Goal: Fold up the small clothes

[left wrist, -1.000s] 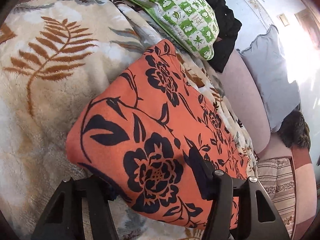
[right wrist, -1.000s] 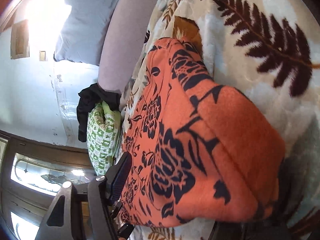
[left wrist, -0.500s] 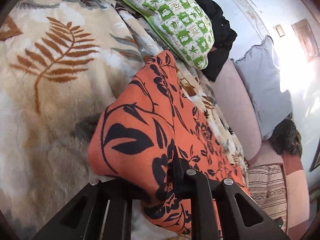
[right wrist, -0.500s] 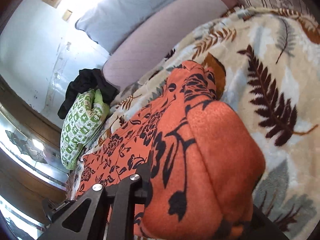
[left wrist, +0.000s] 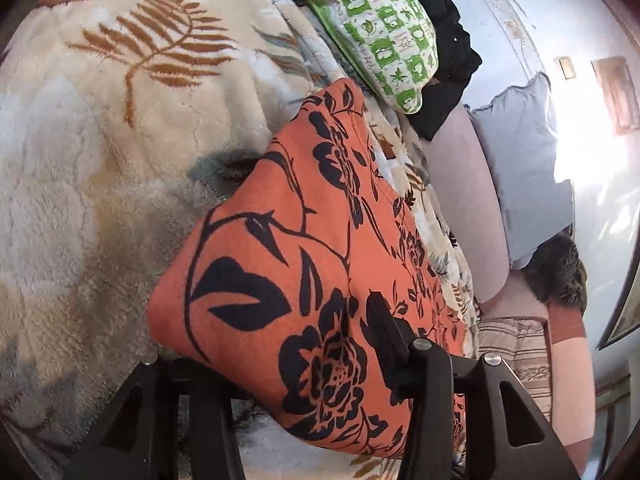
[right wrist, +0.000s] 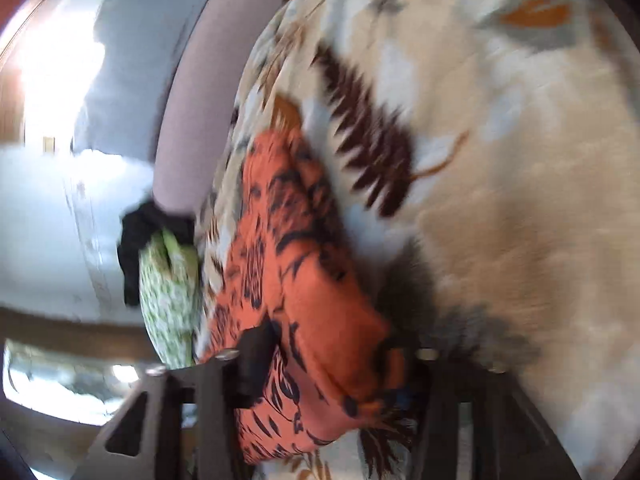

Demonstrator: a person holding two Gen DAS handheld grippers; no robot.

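My left gripper fills the bottom of the left wrist view, angled downward, its jaws opening; the right finger shows at lower centre-right, the left one mostly hidden at lower left, with orange flowered cloth between them. My right gripper sits along the bottom of its blurred view, jaws opening too, the same cloth bunched between its fingers.
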